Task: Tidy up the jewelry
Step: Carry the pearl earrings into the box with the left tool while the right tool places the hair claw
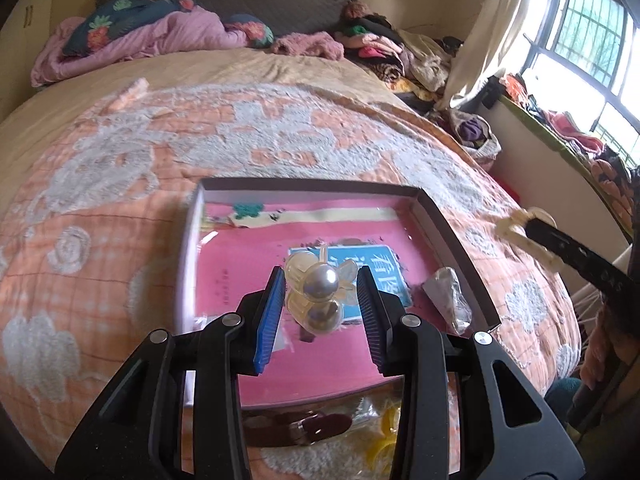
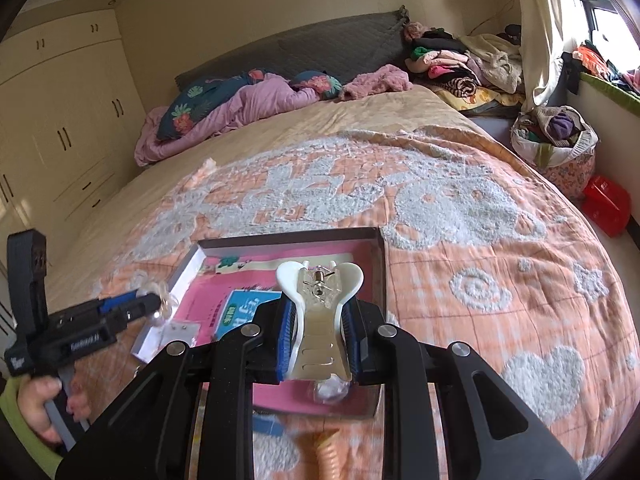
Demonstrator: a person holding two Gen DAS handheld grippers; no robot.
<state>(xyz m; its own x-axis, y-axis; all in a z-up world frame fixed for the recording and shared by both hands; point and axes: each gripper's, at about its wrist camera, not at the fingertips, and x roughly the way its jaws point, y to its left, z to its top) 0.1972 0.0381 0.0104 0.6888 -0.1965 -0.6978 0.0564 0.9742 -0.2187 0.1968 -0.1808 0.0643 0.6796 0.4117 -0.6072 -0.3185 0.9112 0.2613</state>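
Note:
In the left wrist view my left gripper (image 1: 320,278) is shut on a clear hair clip with two big pearls (image 1: 322,296), held above a shallow box (image 1: 440,220) lined in pink on the bed. My right gripper (image 2: 320,302) is shut on a white claw clip (image 2: 320,280) with a clear middle and a metal spring, held over the same box (image 2: 378,252). The right wrist view shows the left gripper (image 2: 154,304) at the box's left edge, a hand (image 2: 40,404) on its handle. At the right of the left wrist view the right gripper (image 1: 516,226) shows with the white clip.
In the box lie a blue card (image 1: 394,276), a clear plastic bag (image 1: 448,296) and a small bag of earrings (image 2: 180,330). A brown strap (image 1: 304,426) and yellow pieces (image 1: 384,444) lie before the box. Bedding and clothes heap at the bed's far end.

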